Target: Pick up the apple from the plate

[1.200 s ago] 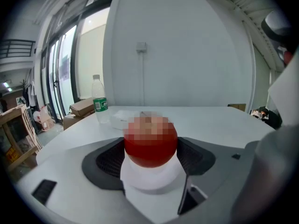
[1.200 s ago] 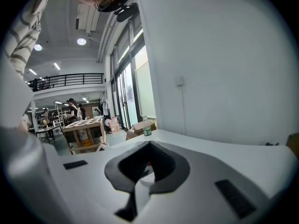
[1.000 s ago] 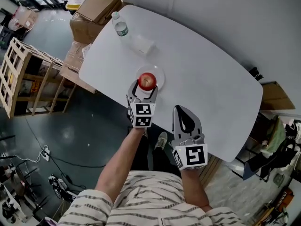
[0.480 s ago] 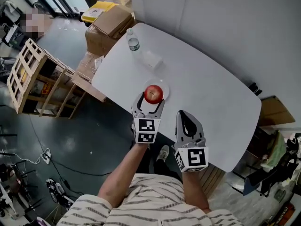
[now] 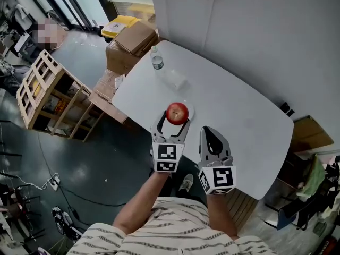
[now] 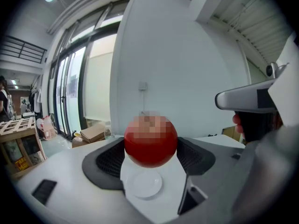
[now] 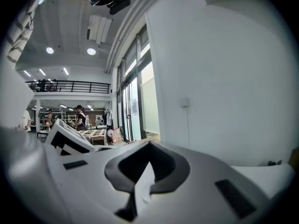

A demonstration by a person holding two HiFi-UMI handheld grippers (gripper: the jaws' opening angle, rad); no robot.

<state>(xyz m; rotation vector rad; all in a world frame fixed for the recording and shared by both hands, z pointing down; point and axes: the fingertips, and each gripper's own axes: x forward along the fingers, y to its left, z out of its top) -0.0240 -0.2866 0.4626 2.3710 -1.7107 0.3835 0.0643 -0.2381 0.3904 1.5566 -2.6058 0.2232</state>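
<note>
A red apple [image 5: 177, 112] hangs a little above the small white plate [image 6: 146, 185], with my left gripper [image 5: 173, 121] shut on it. In the left gripper view the apple [image 6: 150, 141] sits between the two dark pads [image 6: 108, 161], and the plate lies bare on the white table [image 5: 234, 105] below. In the head view the apple hides most of the plate [image 5: 189, 108]. My right gripper [image 5: 209, 132] hovers just right of the left one near the table's front edge, jaws together and nothing in them [image 7: 147, 167].
A water bottle [image 5: 157, 61] and a clear plastic box [image 5: 175, 79] stand at the table's far left end. Cardboard boxes [image 5: 135, 39], a yellow bin [image 5: 121, 23] and a wooden crate [image 5: 48, 89] sit on the floor beyond the left edge. A wall runs behind the table.
Both grippers have risen. The left one has lifted the apple off the plate; the right one stays shut beside it.
</note>
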